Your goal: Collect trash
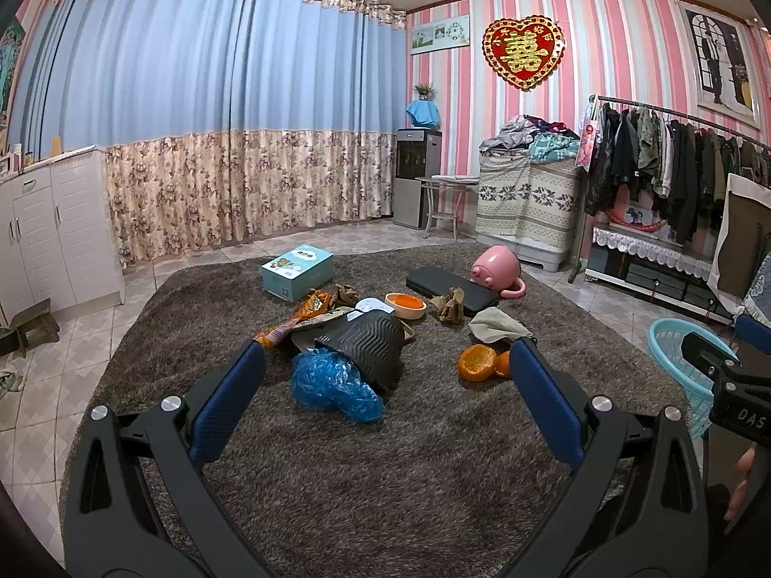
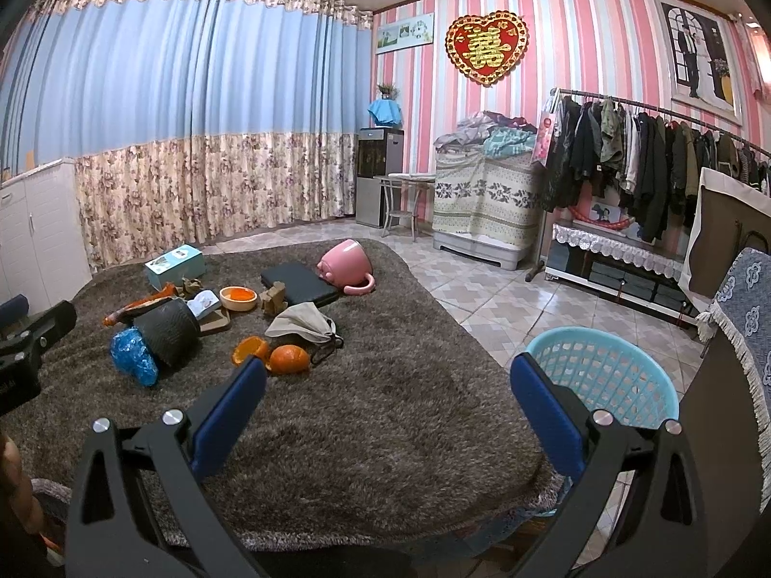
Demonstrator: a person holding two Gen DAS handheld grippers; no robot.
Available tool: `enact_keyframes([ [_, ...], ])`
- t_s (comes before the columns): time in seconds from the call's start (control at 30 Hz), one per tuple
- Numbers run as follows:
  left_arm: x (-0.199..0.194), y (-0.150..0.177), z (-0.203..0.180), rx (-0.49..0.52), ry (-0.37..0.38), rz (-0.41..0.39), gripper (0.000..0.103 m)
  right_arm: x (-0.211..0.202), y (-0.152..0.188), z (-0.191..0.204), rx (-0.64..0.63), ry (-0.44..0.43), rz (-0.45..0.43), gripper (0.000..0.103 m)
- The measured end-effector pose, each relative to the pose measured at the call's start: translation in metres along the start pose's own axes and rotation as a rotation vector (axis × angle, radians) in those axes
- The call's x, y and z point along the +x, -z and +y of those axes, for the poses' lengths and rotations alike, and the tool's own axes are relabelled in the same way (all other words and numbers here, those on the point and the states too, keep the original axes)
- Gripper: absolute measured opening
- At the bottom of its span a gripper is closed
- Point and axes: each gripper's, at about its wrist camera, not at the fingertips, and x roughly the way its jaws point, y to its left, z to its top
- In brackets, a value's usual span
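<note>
home | curtains (image 1: 217, 111) | clothes rack (image 1: 674, 154) | rug (image 1: 385, 433)

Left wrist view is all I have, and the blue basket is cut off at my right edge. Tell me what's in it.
Observer: The basket looks empty; it sits beside the carpet edge.
Operator: Report the right tongs.
Observer: The right tongs are open, holding nothing.
Operator: Name the trash nearest them.
Observer: The orange peels, just beyond their left fingertip.
</note>
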Motion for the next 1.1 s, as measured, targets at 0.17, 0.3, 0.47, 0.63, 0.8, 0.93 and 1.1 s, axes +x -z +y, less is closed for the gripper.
enact_keyframes([
  [0.17,0.001,0.0,0.002,0.002,-0.001,0.001,0.098,-0.005,-0.002,-0.006,0.004,-0.001,0.003,0.099],
  [0.3,0.001,0.001,0.001,0.0,0.0,0.001,0.098,-0.005,-0.002,-0.006,0.005,-0.001,0.002,0.099],
  [0.47,0.001,0.0,0.002,0.0,-0.001,0.001,0.098,-0.004,-0.002,-0.005,0.005,-0.002,0.003,0.099],
  [0.63,0.01,0.008,0.019,-0.005,-0.003,0.013,0.098,-0.002,0.001,-0.004,0.008,-0.005,0.006,0.099],
  [0.8,0.013,0.011,0.022,-0.009,-0.002,0.018,0.098,-0.002,0.002,-0.004,0.005,-0.002,0.003,0.099],
  [0.93,0.029,0.021,0.018,-0.007,-0.007,0.031,0.098,-0.003,0.001,-0.005,0.006,-0.004,0.004,0.099],
  [1.1,0.035,0.023,0.015,-0.01,-0.008,0.046,0.098,0.004,0.005,-0.002,0.006,-0.006,0.011,0.099],
])
